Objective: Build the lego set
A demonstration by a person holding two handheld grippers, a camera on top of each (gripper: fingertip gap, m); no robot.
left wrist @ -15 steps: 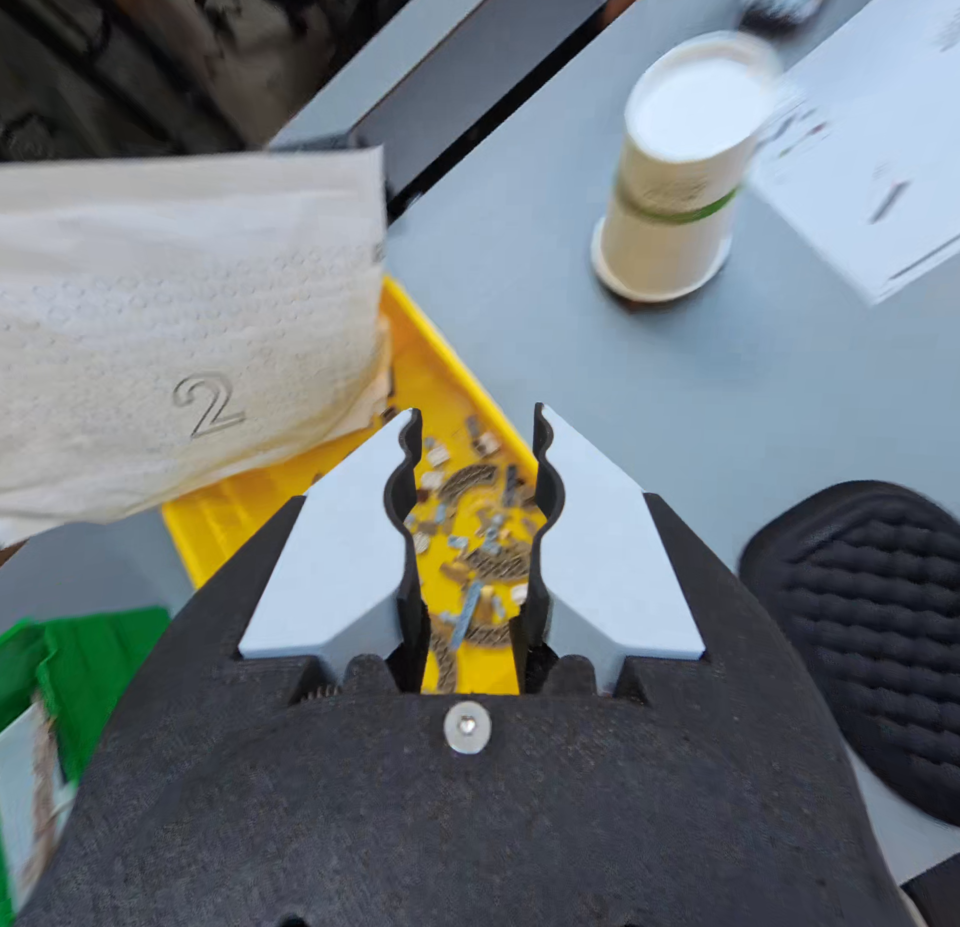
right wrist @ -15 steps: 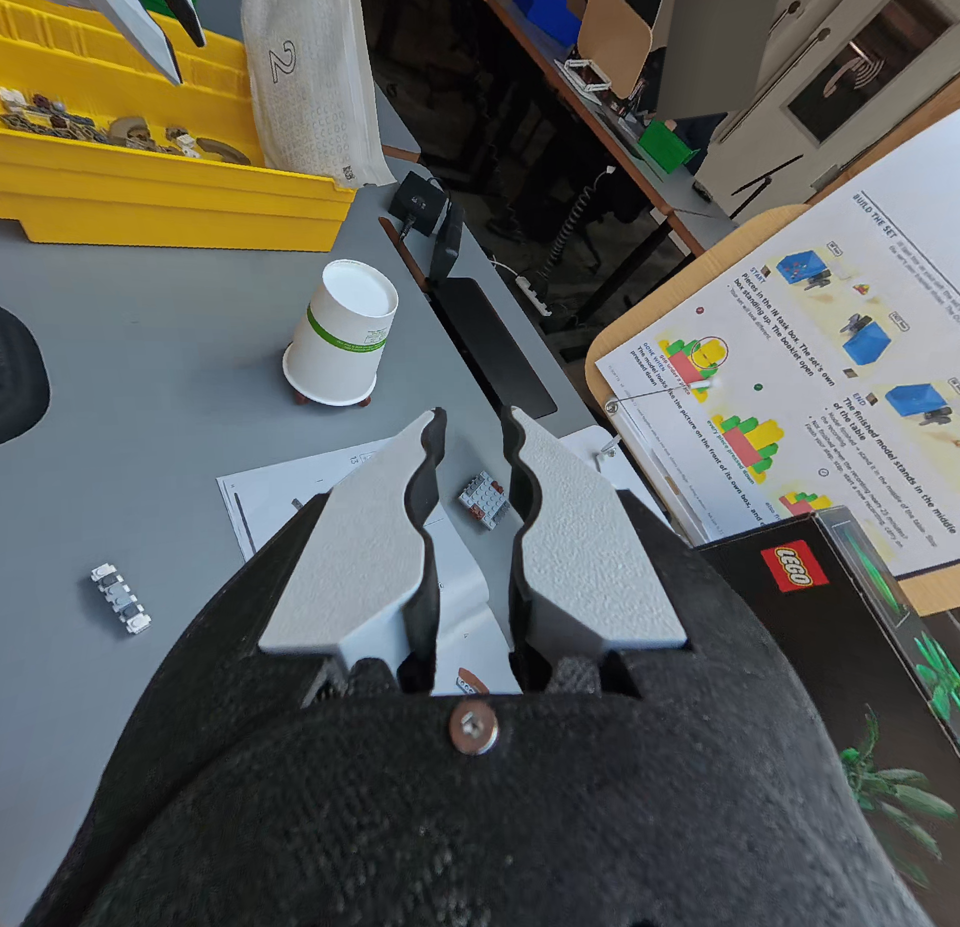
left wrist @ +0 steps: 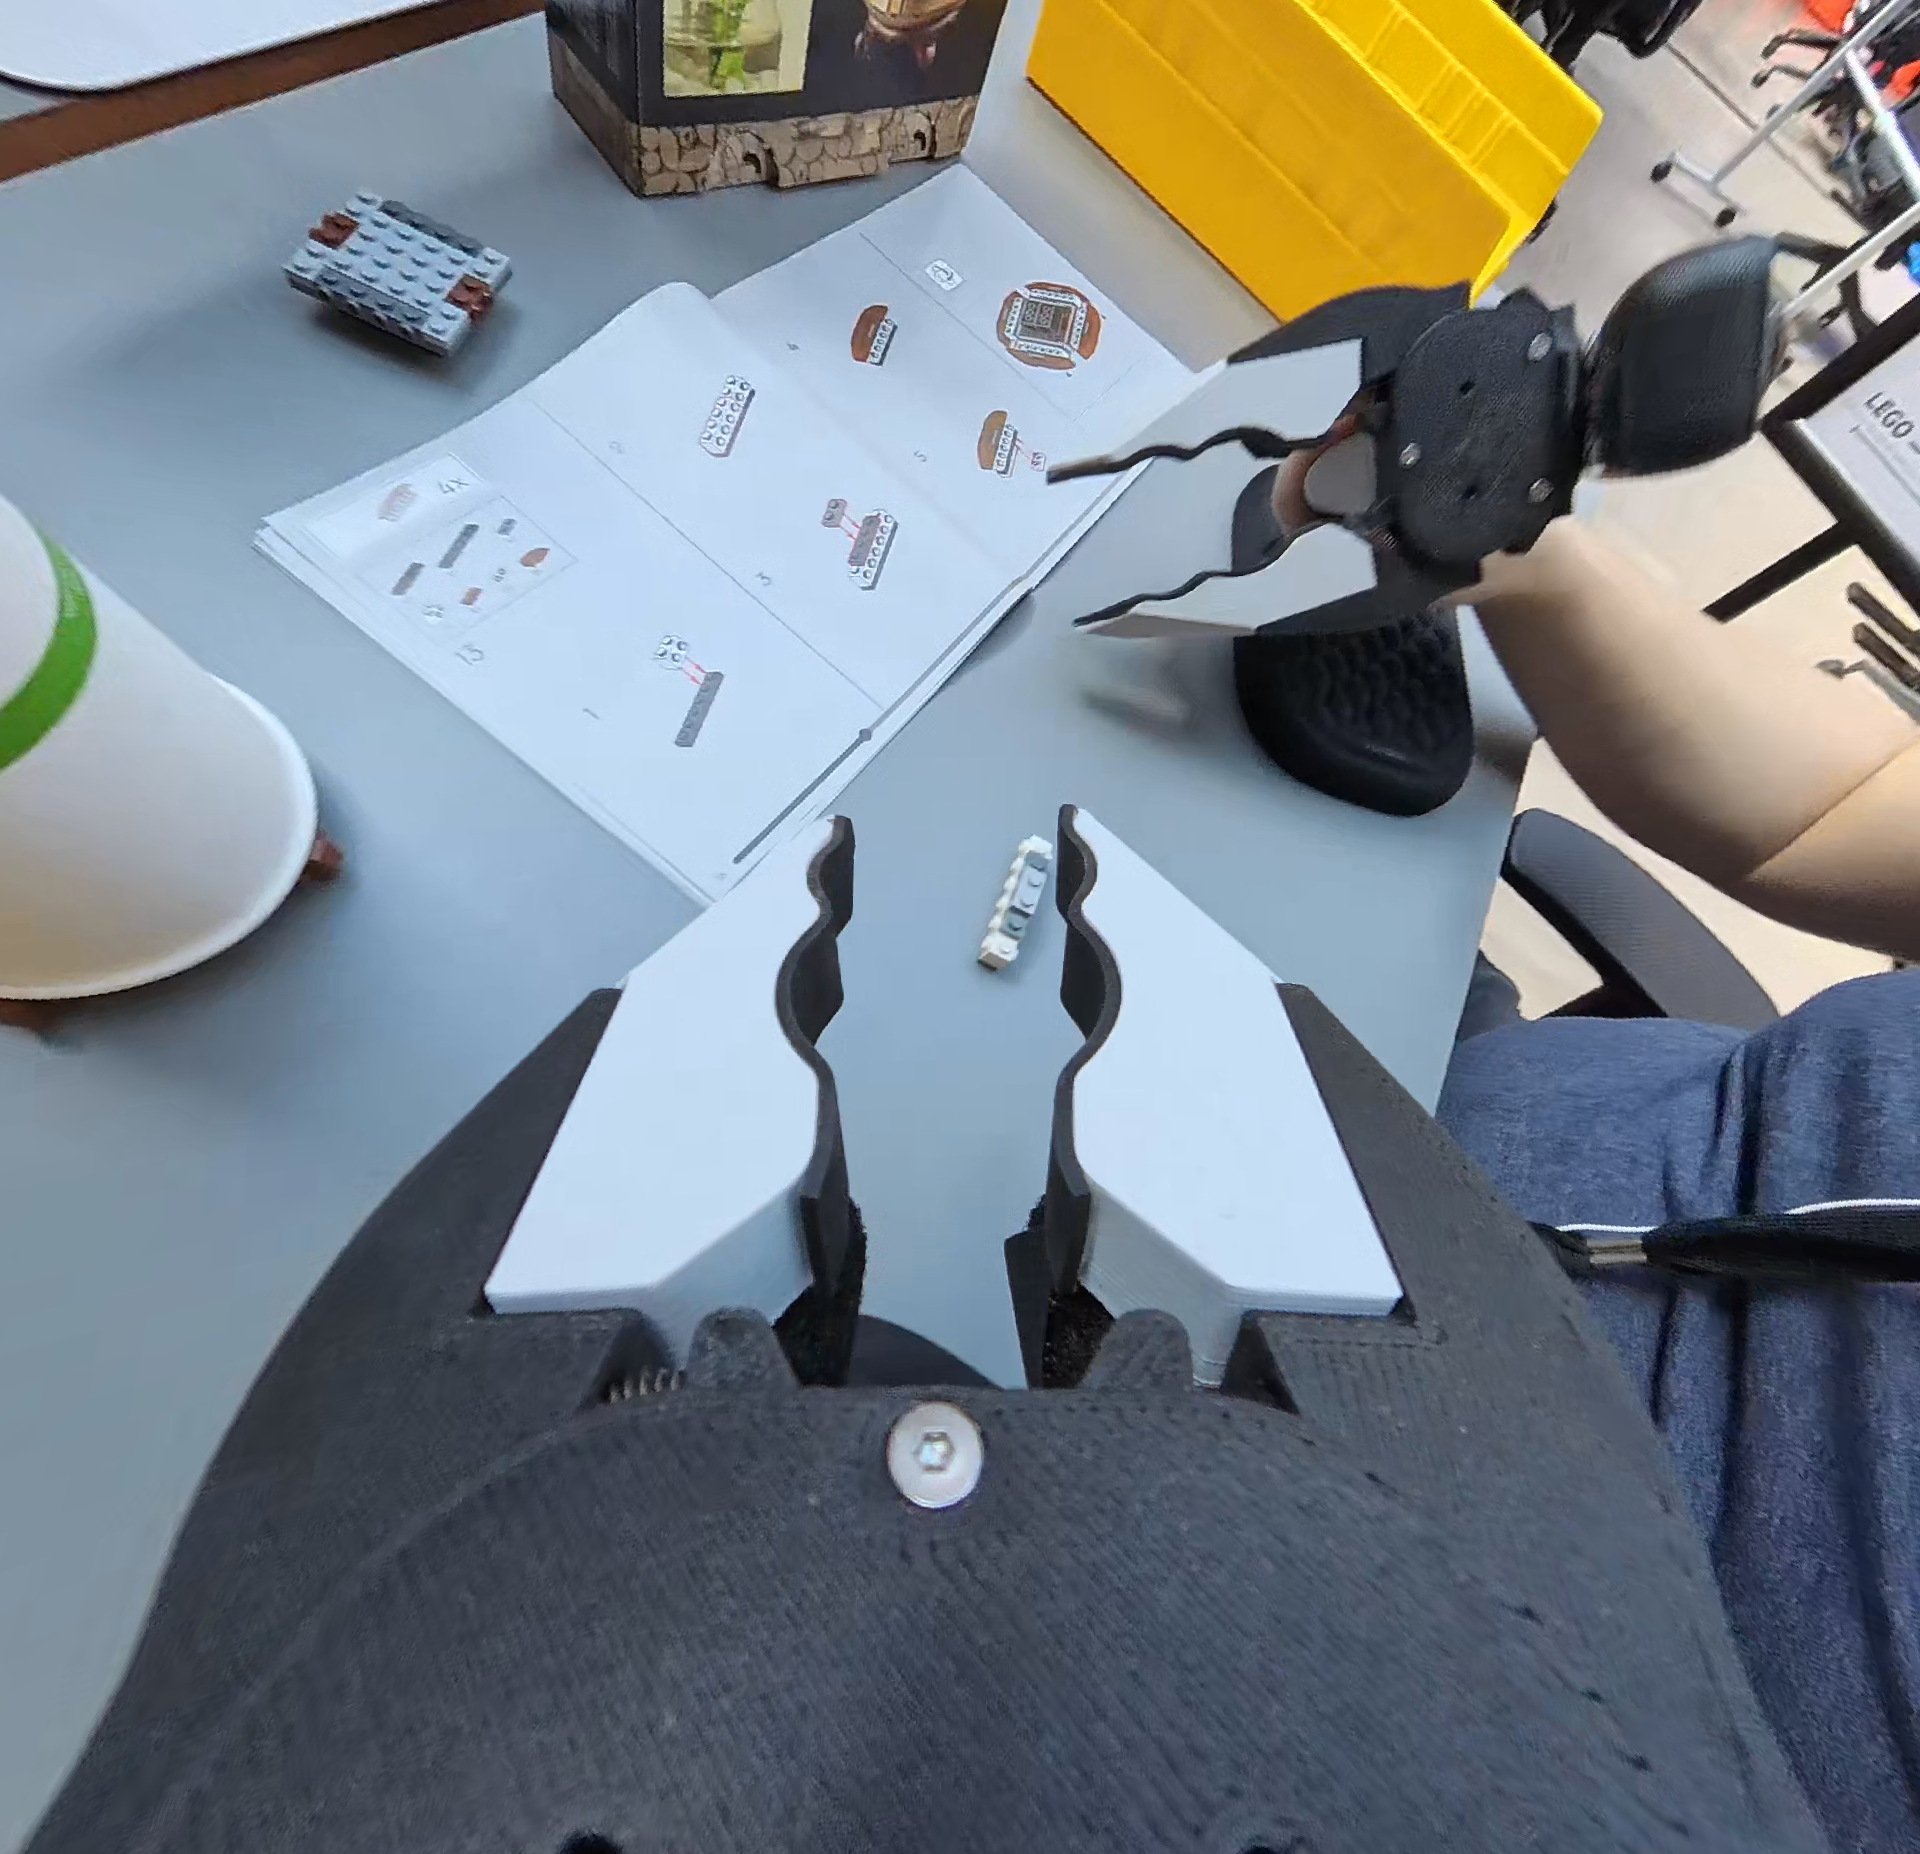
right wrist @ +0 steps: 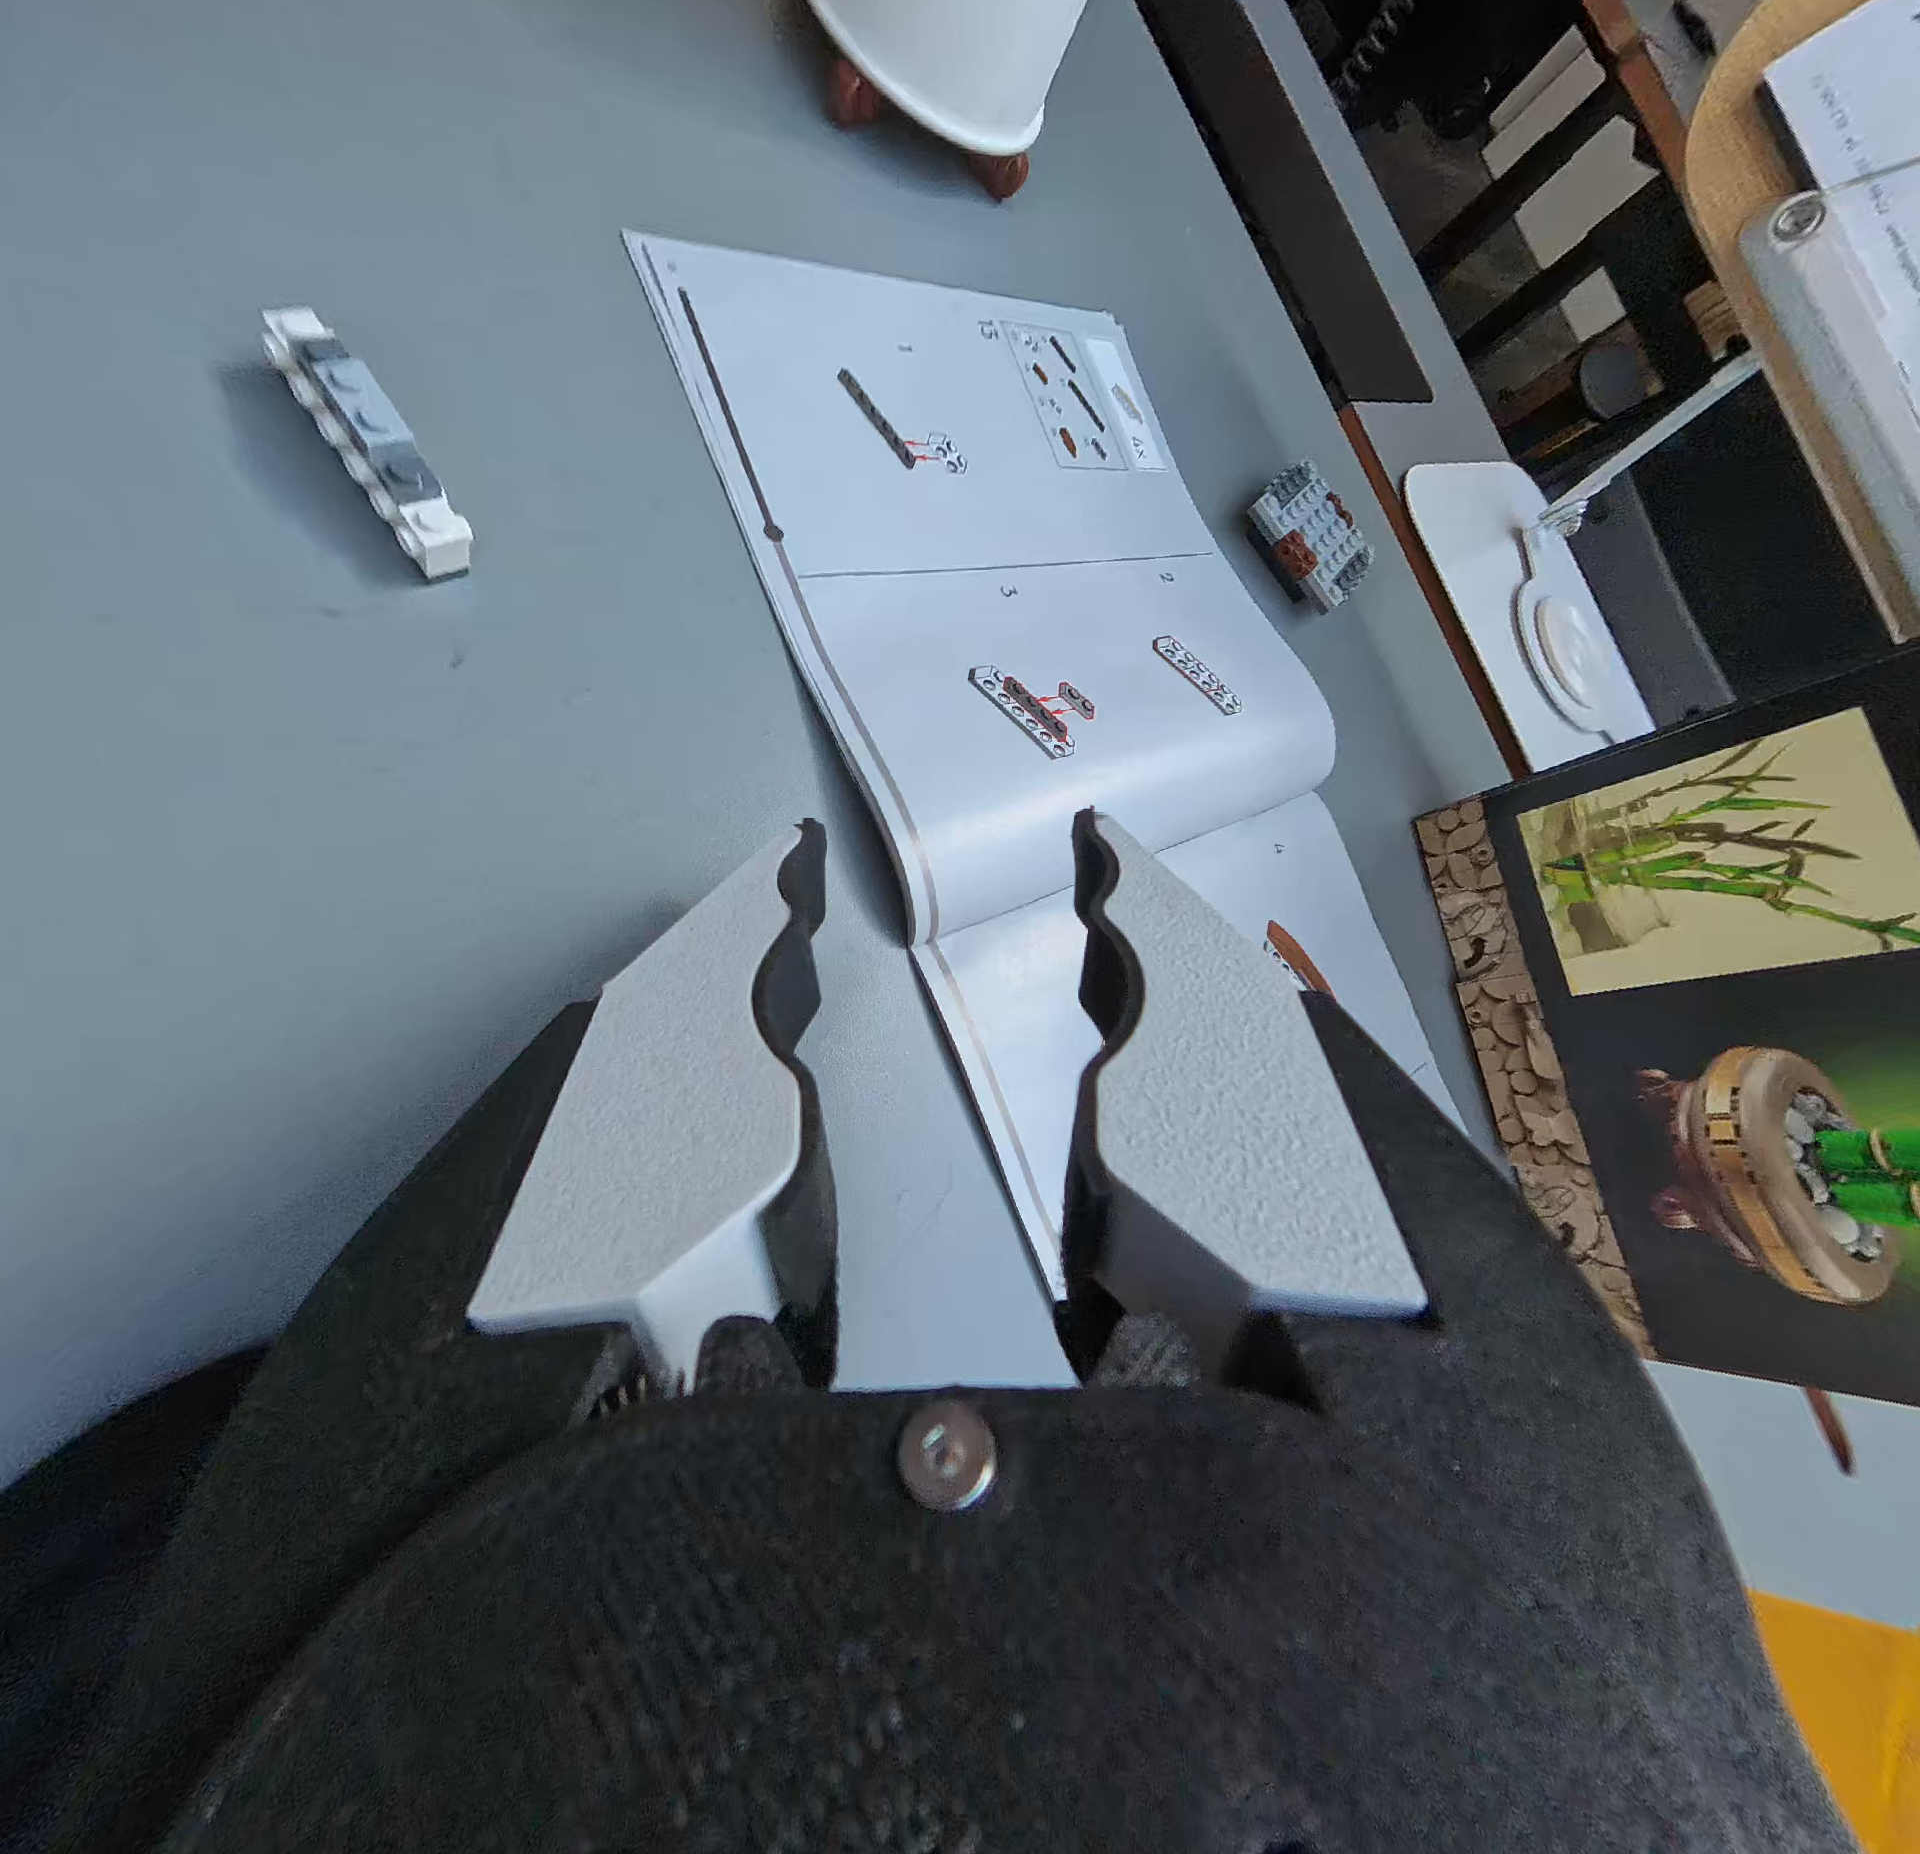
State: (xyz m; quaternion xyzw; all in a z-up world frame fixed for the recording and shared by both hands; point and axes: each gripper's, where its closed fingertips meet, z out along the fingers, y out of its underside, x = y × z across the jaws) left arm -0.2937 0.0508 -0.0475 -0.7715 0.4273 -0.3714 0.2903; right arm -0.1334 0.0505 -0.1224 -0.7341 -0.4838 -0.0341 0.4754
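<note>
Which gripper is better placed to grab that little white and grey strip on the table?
Left gripper: open, with the strip lying just beyond its fingers. The right gripper points at the booklet.

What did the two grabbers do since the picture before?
The left hand-held gripper swung away from the yellow bin and now points down at the small white and grey brick strip on the table. The right hand-held gripper came nearer the open booklet. Both opened wider, holding nothing. The strip, paper cup and grey block stayed put.
</note>
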